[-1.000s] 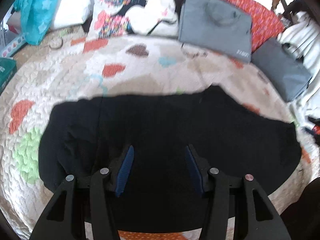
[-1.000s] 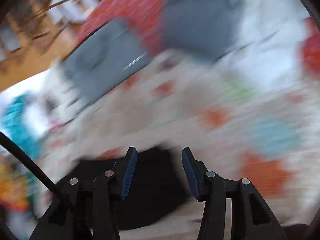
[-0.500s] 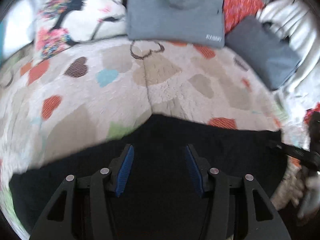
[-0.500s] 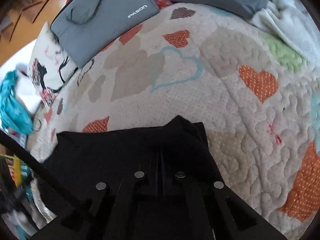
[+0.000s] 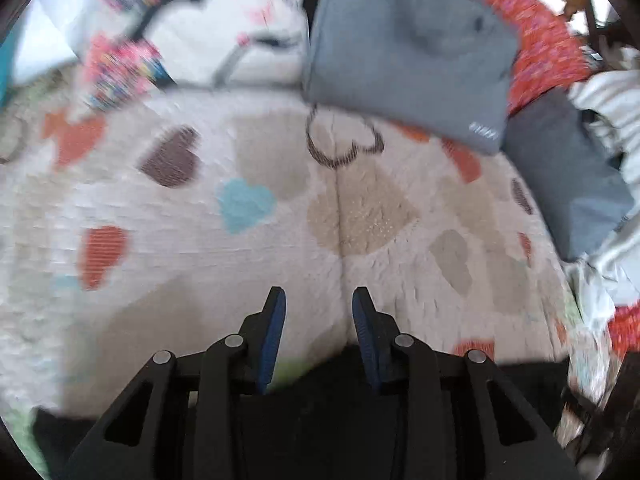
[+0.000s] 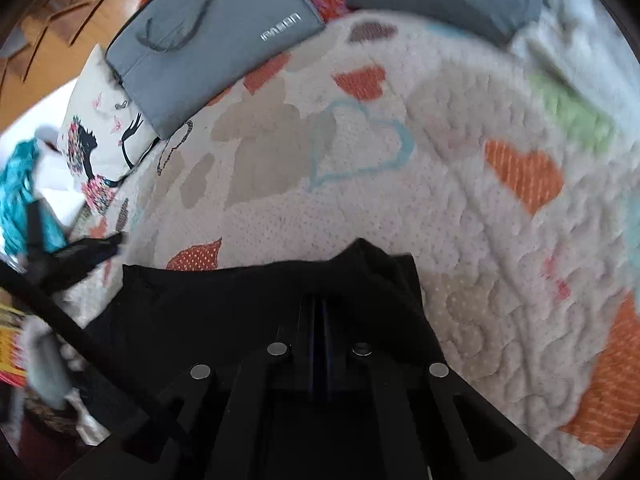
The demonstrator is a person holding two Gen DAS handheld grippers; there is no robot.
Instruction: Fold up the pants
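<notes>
The black pants (image 6: 248,304) lay on the quilt (image 6: 460,208), one bunched edge pinched in the pressed-together right gripper (image 6: 320,320). The left gripper (image 5: 318,320) hung spread and empty over their far edge. Mid-fold, I judged; next, carry that edge across.

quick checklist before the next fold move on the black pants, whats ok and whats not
1. Right claw gripping the black pants: ok, its jaws are closed on a raised corner of the cloth.
2. Left claw gripping the pants: not ok, its jaws are apart with only the heart quilt between them.
3. Left claw over the pants edge: cannot tell, the dark cloth sits behind its fingertips and the view is blurred.
4. Landing area ahead on the quilt: ok, bare up to the grey bag.
5. Pants lying flat: cannot tell, most of the cloth is hidden under the claws.
</notes>
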